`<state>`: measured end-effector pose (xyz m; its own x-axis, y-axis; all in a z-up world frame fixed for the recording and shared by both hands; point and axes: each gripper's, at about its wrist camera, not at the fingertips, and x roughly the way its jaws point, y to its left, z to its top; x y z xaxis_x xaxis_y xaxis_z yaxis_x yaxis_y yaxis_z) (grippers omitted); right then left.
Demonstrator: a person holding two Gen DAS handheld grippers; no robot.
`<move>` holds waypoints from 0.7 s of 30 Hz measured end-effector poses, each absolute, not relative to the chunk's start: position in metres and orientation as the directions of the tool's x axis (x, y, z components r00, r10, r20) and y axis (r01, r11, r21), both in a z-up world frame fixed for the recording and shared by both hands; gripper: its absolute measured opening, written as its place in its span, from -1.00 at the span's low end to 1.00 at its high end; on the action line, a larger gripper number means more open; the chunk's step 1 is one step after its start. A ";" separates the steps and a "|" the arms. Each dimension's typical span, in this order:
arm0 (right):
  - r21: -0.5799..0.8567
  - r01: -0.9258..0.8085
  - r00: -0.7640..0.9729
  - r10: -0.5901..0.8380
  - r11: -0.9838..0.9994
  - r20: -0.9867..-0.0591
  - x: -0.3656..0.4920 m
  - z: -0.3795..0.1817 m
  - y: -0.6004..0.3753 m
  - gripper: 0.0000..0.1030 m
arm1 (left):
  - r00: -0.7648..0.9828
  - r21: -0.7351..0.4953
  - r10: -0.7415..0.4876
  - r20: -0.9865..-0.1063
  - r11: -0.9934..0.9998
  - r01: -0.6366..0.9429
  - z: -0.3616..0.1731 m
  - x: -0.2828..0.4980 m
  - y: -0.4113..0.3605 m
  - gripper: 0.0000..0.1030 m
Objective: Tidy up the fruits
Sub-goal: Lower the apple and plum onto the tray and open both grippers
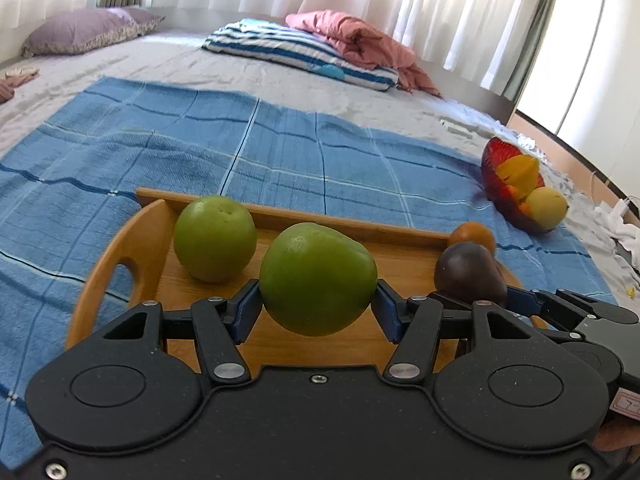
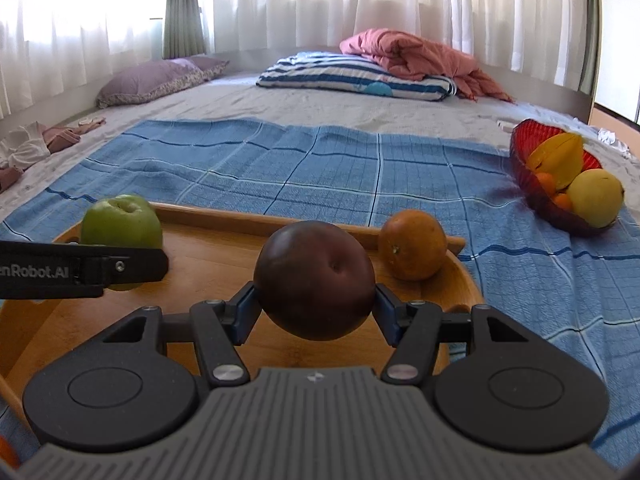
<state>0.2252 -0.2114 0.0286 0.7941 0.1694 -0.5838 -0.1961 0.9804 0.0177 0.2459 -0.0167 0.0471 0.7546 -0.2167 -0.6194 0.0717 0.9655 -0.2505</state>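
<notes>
A: Gripping a green apple (image 1: 318, 278), the left gripper (image 1: 318, 306) had both pads pressed on its sides, above the wooden tray (image 1: 120, 248).

B: Right gripper (image 2: 315, 304)?

A: Clamped on a dark purple-brown fruit (image 2: 315, 280), also over the tray.

B: Rest?

A: Second green apple (image 1: 215, 238) and an orange (image 2: 413, 245) sat in the tray on a blue blanket (image 1: 160, 140). Red bowl (image 2: 532, 184) of fruit stood well apart, right.

A bedroom in a home is shown. A wide bed (image 2: 320, 120) covered by a grey sheet fills the middle of the frame, with a purple pillow (image 2: 160, 80) at upper left, a striped pillow (image 2: 356, 76) and a crumpled pink quilt (image 2: 420, 56) at upper centre. White curtains (image 2: 360, 0) are hung across the top.
</notes>
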 end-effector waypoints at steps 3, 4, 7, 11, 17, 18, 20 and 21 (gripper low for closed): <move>0.008 -0.199 0.786 0.165 0.980 -0.596 0.236 0.024 -0.209 0.23 | 0.743 -0.259 -0.220 -0.633 0.964 0.064 0.040 0.261 -0.018 0.11; 0.003 -0.201 0.785 0.163 0.980 -0.597 0.240 0.022 -0.208 0.23 | 0.742 -0.256 -0.217 -0.635 0.965 0.064 0.038 0.265 -0.019 0.11; -0.005 -0.201 0.781 0.157 0.980 -0.604 0.249 0.019 -0.208 0.23 | 0.739 -0.249 -0.212 -0.639 0.966 0.062 0.033 0.277 -0.021 0.11; -0.014 -0.198 0.779 0.149 0.980 -0.609 0.259 0.016 -0.207 0.23 | 0.738 -0.255 -0.214 -0.640 0.965 0.059 0.029 0.289 -0.022 0.11; 0.015 -0.206 0.758 0.169 0.978 -0.629 0.269 0.013 -0.208 0.23 | 0.731 -0.258 -0.214 -0.648 0.965 0.054 0.023 0.300 -0.026 0.11; 0.015 -0.205 0.757 0.169 0.979 -0.631 0.270 0.013 -0.208 0.23 | 0.729 -0.257 -0.214 -0.651 0.965 0.054 0.022 0.302 -0.027 0.11; 0.008 -0.201 0.757 0.161 0.980 -0.633 0.271 0.013 -0.207 0.23 | 0.729 -0.256 -0.212 -0.651 0.965 0.052 0.020 0.304 -0.028 0.11; 0.008 -0.202 0.756 0.161 0.979 -0.634 0.271 0.013 -0.207 0.23 | 0.730 -0.252 -0.209 -0.651 0.966 0.052 0.020 0.304 -0.029 0.11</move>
